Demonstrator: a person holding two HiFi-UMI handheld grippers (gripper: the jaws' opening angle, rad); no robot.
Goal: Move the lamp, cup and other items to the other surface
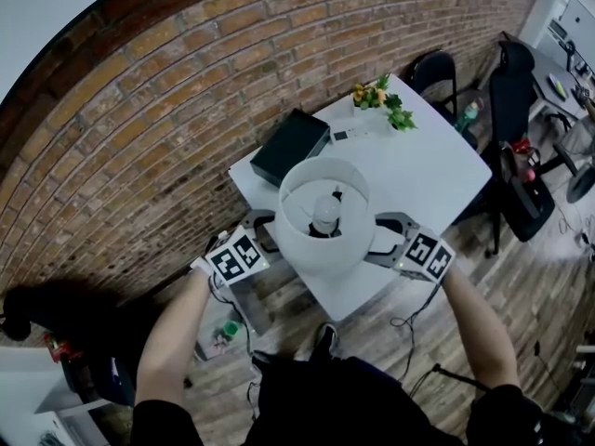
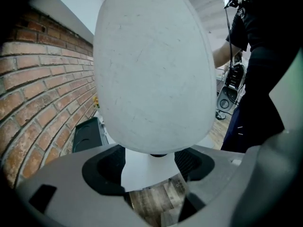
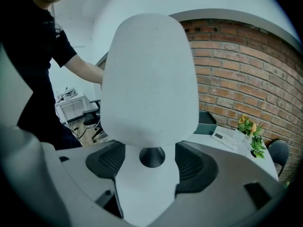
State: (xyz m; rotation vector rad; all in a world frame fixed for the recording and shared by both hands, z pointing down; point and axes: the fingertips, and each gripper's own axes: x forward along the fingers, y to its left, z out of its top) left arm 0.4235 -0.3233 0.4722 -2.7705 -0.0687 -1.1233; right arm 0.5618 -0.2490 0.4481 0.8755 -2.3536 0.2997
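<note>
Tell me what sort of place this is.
Probably an office or studio workspace: a brick wall, a white table standing on a wood floor, and black office chairs off to the right.

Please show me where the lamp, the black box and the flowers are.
lamp (image 1: pixel 321 249): head view, outer wall of its white shade.
box (image 1: pixel 291 145): head view, middle of its top.
flowers (image 1: pixel 379 95): head view, among the leaves.

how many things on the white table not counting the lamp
3: a black box at the far left, a remote beside it, flowers at the far corner. The lamp may hide more.
</note>
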